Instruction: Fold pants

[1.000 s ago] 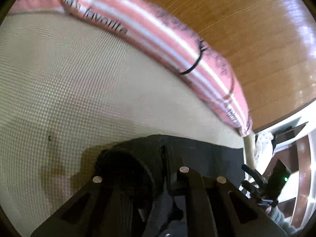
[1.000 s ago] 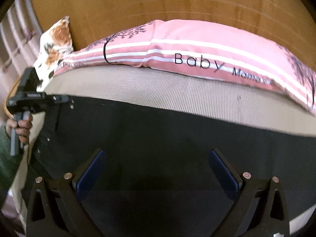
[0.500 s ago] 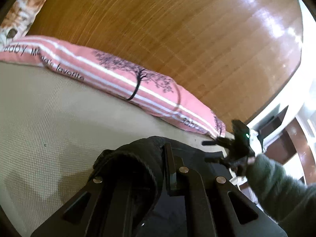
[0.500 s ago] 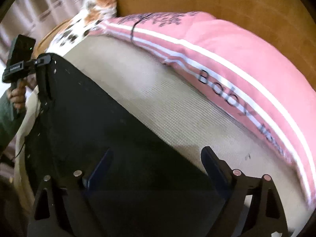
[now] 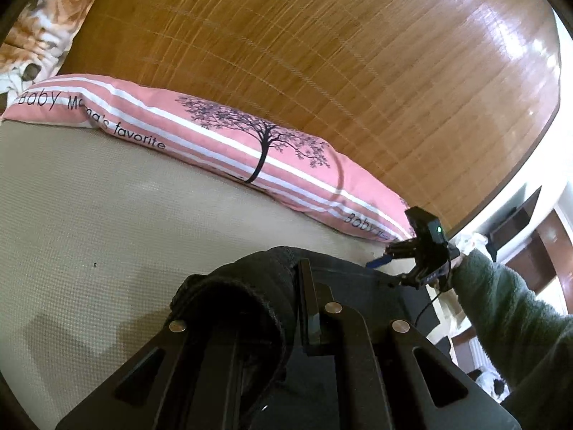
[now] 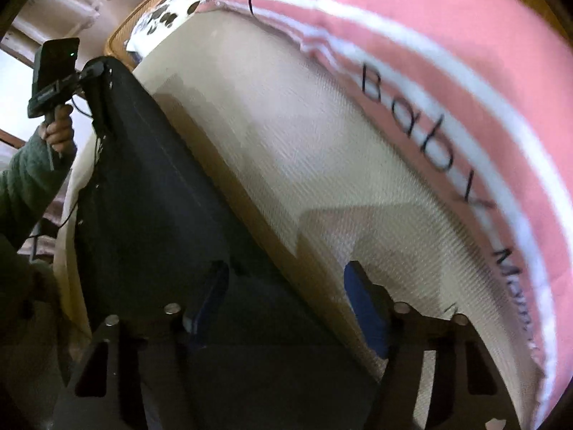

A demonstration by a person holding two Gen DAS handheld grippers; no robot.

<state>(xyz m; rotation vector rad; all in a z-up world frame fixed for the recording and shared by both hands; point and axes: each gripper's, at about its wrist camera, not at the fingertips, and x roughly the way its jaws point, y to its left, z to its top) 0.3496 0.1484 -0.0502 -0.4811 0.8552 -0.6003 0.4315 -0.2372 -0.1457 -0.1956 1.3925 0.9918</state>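
Between the fingers of the left gripper (image 5: 283,308) sits a thick rolled edge of the dark pants (image 5: 236,297), a soft, nubby knit bunched into a rounded hump; the two black fingers are pressed together on it, clamped tight. To the left of those fingers and beyond them spreads a beige mattress cover (image 5: 107,208) with a fine waffle weave, matte and slightly creased. Beyond the fingertips lies a long pink bolster pillow (image 5: 200,132), smooth cotton with white stripes, a printed black tree and lettering. Behind it rises a glossy wood-grain headboard (image 5: 322,53) with faint horizontal seams. To the right of the fingers the pants stretch flat and taut toward the right gripper (image 5: 397,261), held by a hand in a fuzzy green sleeve (image 5: 501,304).

In the right wrist view, the left gripper (image 6: 93,71) pinches the far corner of the cloth. The right gripper (image 6: 286,294) has its blue-padded fingers (image 6: 361,304) spread wide apart, the left finger over the dark fabric (image 6: 161,197), the right one over the woven cover (image 6: 286,143); whether they touch the cloth I cannot tell.
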